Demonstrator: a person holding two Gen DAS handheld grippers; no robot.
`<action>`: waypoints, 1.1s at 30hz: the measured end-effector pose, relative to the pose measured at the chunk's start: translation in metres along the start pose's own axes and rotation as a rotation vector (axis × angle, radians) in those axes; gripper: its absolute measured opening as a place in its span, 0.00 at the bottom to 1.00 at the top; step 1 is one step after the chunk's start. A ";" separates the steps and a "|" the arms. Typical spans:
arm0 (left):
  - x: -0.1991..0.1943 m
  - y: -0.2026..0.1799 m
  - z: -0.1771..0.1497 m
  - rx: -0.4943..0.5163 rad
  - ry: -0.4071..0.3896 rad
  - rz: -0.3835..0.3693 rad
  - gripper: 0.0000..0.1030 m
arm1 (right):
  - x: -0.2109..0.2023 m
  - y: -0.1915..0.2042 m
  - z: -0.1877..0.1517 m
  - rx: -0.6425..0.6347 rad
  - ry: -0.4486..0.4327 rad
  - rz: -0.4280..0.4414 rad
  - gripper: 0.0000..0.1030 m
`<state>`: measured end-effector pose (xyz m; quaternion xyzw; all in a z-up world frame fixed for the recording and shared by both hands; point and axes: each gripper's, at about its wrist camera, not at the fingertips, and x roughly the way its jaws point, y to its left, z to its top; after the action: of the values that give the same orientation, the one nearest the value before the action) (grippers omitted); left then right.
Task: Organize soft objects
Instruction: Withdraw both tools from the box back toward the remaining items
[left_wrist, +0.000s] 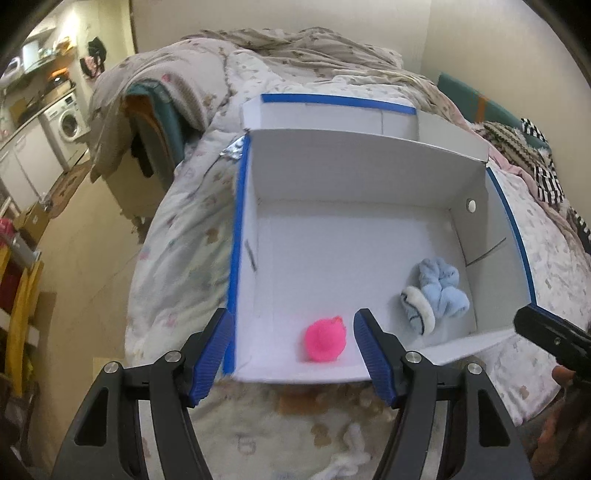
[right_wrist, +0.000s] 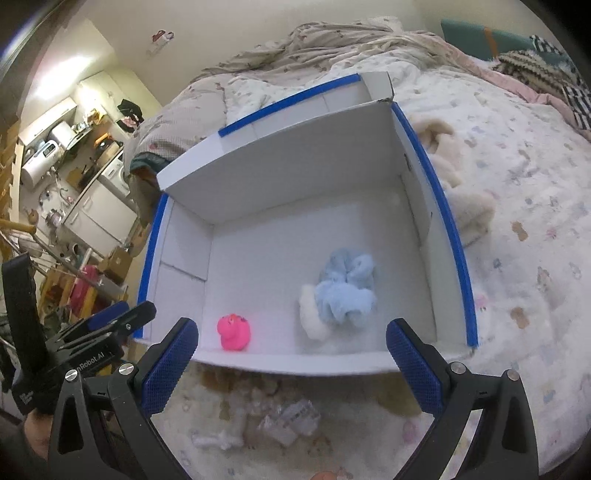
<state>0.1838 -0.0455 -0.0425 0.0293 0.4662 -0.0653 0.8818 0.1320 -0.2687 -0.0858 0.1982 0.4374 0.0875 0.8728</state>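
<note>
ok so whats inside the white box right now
A pink toy and a light blue fluffy bundle with white trim lie apart on the white box floor. Whatever lies beneath the bundle is hidden.

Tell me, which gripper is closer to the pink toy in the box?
Left. The left gripper hovers open right over the pink toy by the box's near wall; the right gripper hangs open off to its right, nearer the blue fluffy bundle.

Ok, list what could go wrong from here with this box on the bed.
1. The white box sits on a soft, rumpled quilt, so a nudge from either open claw may tip or slide it.
2. The cream plush lies outside against the box's far wall and may get overlooked.
</note>
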 end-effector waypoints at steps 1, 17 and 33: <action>-0.003 0.003 -0.004 -0.009 0.002 0.001 0.64 | -0.003 0.001 -0.002 -0.004 -0.005 -0.001 1.00; -0.013 0.038 -0.070 -0.063 0.099 0.057 0.64 | 0.002 0.010 -0.057 -0.064 0.108 -0.067 1.00; 0.021 0.033 -0.101 -0.104 0.295 0.019 0.64 | 0.030 -0.018 -0.073 0.054 0.250 -0.112 1.00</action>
<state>0.1177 -0.0039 -0.1171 -0.0031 0.5932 -0.0278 0.8045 0.0912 -0.2554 -0.1542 0.1845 0.5551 0.0509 0.8094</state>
